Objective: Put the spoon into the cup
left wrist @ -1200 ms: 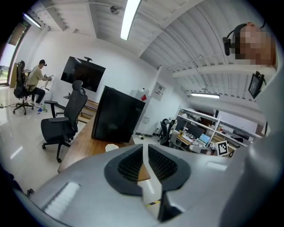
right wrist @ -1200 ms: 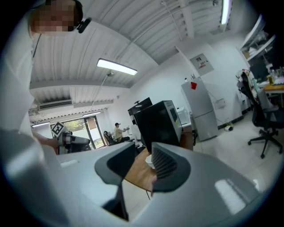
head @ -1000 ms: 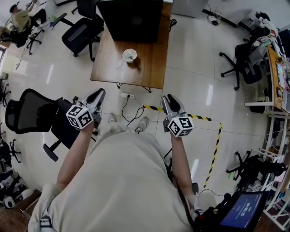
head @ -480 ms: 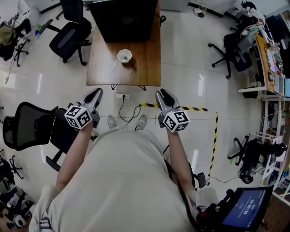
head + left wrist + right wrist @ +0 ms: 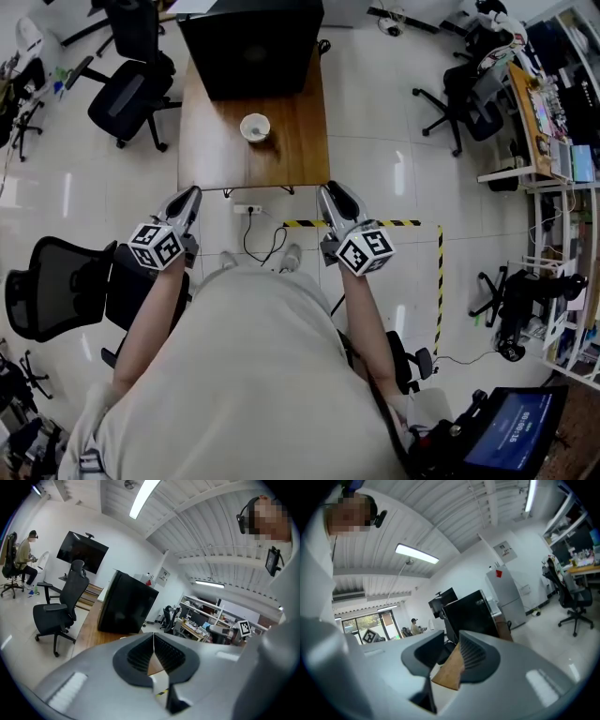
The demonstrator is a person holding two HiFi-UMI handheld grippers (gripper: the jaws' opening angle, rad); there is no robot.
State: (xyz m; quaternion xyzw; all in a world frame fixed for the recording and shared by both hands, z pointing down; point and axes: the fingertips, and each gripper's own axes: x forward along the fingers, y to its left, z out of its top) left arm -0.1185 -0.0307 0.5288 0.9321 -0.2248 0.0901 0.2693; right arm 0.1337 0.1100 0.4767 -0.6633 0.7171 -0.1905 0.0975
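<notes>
I'm on the approach: both tongs hang short of the table (image 5: 298, 150), well apart from the cup (image 5: 255, 127) on its left half, and I cannot make out the spoon. The left gripper (image 5: 191, 195) is clenched on nothing. The right gripper (image 5: 329, 191) is slightly parted and empty, its jaws having just been closing, so I judge that next I must find the spoon and open over its handle.

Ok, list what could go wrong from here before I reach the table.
1. The power strip and its cable lie on the floor just before the table: a likely trip hazard.
2. No spoon can be made out from here. The left gripper is shut, and the right gripper has just been closing its jaws on nothing, so the pick starts blind.
3. The cup stands free and might be knocked over.
</notes>
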